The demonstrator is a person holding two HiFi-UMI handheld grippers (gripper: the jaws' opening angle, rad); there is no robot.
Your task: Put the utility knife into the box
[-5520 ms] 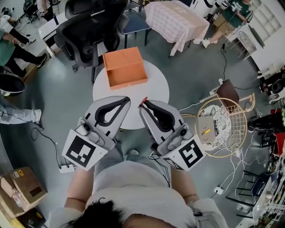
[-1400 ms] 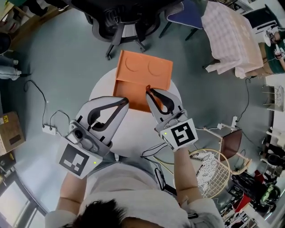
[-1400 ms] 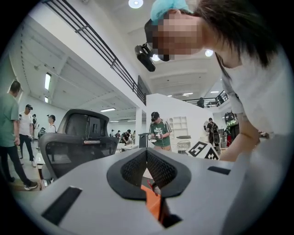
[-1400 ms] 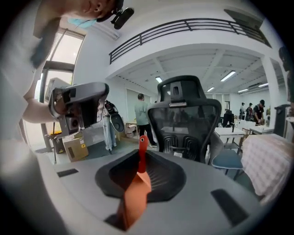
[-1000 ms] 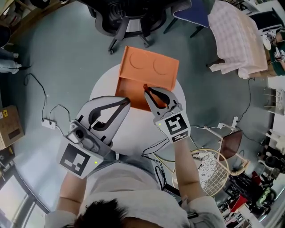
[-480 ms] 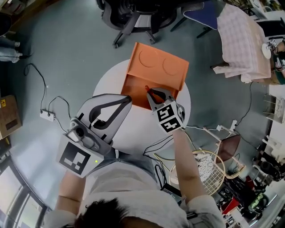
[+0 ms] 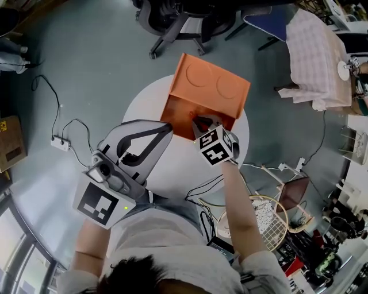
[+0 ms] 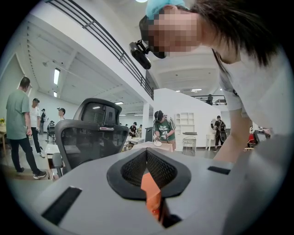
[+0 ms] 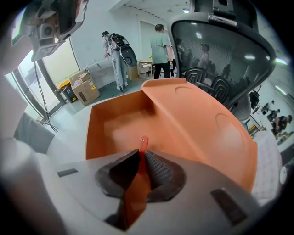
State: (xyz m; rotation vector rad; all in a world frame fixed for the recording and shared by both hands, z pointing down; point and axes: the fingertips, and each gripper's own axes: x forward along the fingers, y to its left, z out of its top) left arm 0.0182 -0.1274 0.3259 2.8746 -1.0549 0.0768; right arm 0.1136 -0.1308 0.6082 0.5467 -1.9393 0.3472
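Observation:
An orange box [image 7: 213,86] lies open on the round white table [image 7: 144,103], its lid folded back at the far side. My right gripper [image 7: 196,121] reaches over the box's tray, shut on the thin red utility knife [image 9: 139,165]. The knife's tip [image 9: 144,140] pokes out past the pads above the tray floor [image 9: 115,126]. My left gripper [image 7: 167,127] hangs over the table's near left part with its jaws together. An orange sliver shows in the gap behind its tips [image 8: 147,151]; I cannot tell what it is.
A black office chair [image 7: 172,17] stands beyond the table. A power strip and cable [image 7: 57,142] lie on the floor at left, a wire basket [image 7: 259,221] at lower right, a cloth-covered table [image 7: 319,57] at upper right. People stand in the background of both gripper views.
My right gripper has carried the knife forward from the table's near side to over the open box's tray. The left gripper has stayed about where it was.

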